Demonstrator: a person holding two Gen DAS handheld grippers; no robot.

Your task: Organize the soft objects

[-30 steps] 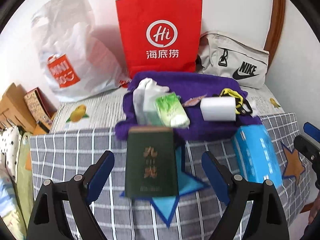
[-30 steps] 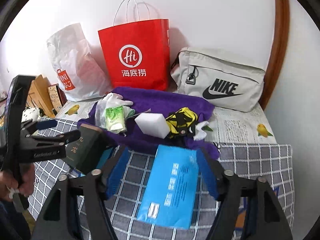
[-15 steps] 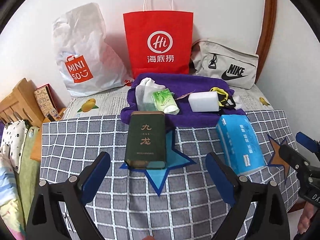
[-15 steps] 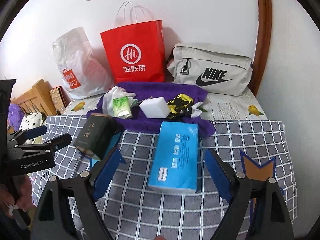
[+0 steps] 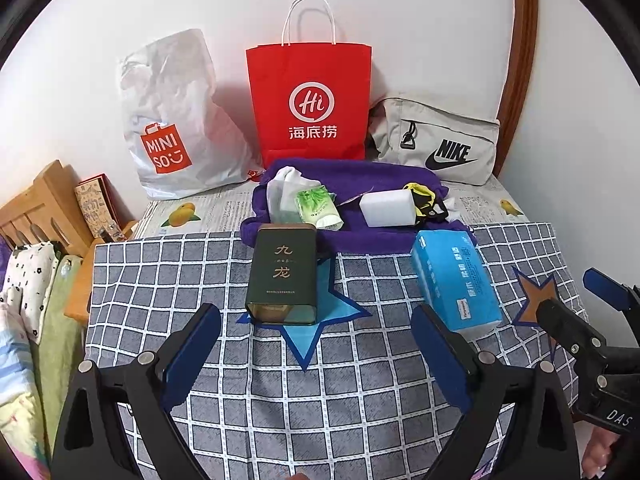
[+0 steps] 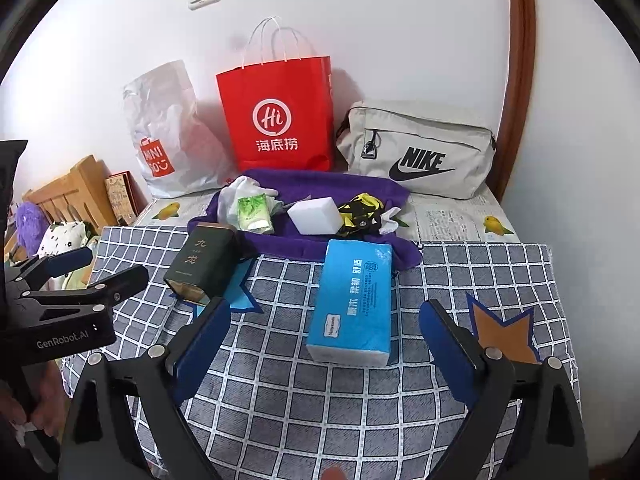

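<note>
Bags along the back wall
Red paper bag at upper centre, white plastic bag left, grey Nike bag right.

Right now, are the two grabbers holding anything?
No. The left gripper and right gripper are both open and empty, short of the green tin and the blue tissue pack.
</note>
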